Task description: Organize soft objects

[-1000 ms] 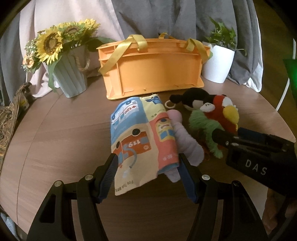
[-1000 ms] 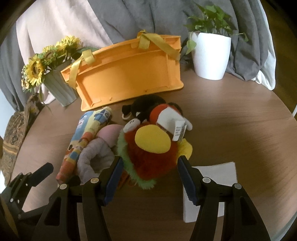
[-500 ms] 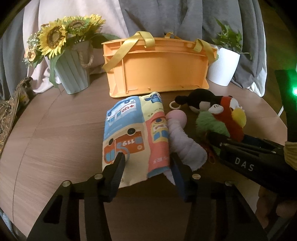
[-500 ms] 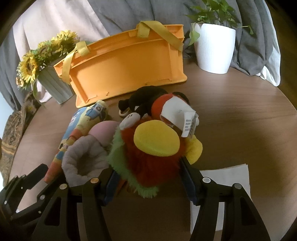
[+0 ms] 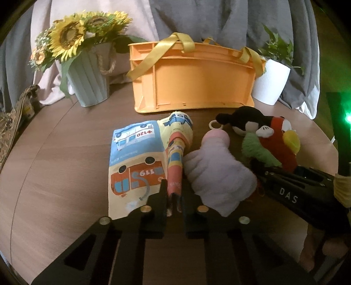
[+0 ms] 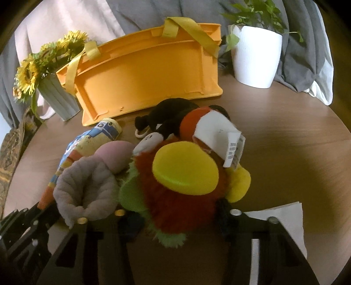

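while both tongs sit low over the round table, the scene reads like this:

left tongs [image 5: 174, 197]: fingers drawn narrow, pinching the near folded edge of the cloth book [image 5: 140, 160]; that fold stands up between the fingers while the other pages lie flat on the table.
right tongs [image 6: 173, 217]: fingers set on either side of the red bird toy [image 6: 182, 193], fur pressed up to both; the fur covers the tips, so i cannot tell whether they are gripping.
red bird toy: yellow beak facing up, green fluff at its left and near edges, a white tag with a printed label on its far side.
purple plush [image 5: 217, 173]: ribbed, just right of the cloth book and touching its raised fold; its pink end points toward the basket.
black mouse toy [image 6: 169, 118]: behind the bird and pressed against it, a small ring by its left end.
orange basket [image 5: 195, 83]: at the far side of the toys, yellow ribbon handles over its rim.
sunflower vase [image 5: 87, 83]: left of the basket.
white plant pot [image 6: 255, 59]: right of the basket.
white paper [image 6: 283, 221]: flat on the table [image 6: 296, 140], by the right finger of the right tongs.
grey cloth [image 5: 219, 19]: draped behind everything.
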### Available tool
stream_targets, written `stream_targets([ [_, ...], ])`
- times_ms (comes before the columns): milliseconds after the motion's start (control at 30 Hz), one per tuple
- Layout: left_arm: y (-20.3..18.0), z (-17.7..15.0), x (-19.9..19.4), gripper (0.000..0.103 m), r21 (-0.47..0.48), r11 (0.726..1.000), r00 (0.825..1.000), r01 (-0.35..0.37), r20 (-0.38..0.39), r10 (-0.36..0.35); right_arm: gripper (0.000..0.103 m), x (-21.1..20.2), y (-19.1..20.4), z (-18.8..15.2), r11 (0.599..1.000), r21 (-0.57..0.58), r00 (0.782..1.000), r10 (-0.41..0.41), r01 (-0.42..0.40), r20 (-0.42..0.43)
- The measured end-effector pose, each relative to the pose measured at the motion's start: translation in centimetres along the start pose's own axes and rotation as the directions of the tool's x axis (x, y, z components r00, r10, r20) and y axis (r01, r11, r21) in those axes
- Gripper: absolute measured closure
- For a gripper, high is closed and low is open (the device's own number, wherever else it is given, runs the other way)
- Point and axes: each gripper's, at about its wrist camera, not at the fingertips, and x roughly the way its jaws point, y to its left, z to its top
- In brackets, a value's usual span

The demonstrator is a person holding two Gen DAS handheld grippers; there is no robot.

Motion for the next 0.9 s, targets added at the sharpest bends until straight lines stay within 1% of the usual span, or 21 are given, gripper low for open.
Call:
stream_targets([
  [33, 0.1, 0.0, 0.0, 0.096, -0.005, 1.0, 1.0, 0.0, 0.0, 0.0, 0.062, -0.1, 0.1, -0.1, 1.0, -0.002, 1.0, -0.001, 0.001, 0.002],
  [233, 0.5, 0.1, -0.8, 0.098, -0.025, 1.0, 1.0, 0.005, 0.019, -0.004, 0.065, -0.8, 0.7, -0.1, 1.0, -0.009, 1.0, 0.02, -0.02, 0.002],
  [433, 0.8, 0.9, -2.3, 0.098, -0.033, 0.999, 0.999, 0.011, 0.053, -0.009, 0.066, -2.3, 1.1, 0.1, 0.999, -0.008, 0.999, 0.044, -0.043, 0.017],
  [900, 0.9, 2.6, -7.0, 0.098, 0.001, 0.999, 0.992, 0.044, 0.12, -0.044, 0.066, -7.4, 2.7, 2.2, 0.997, -0.038, 0.992, 0.073, -0.069, 0.104],
])
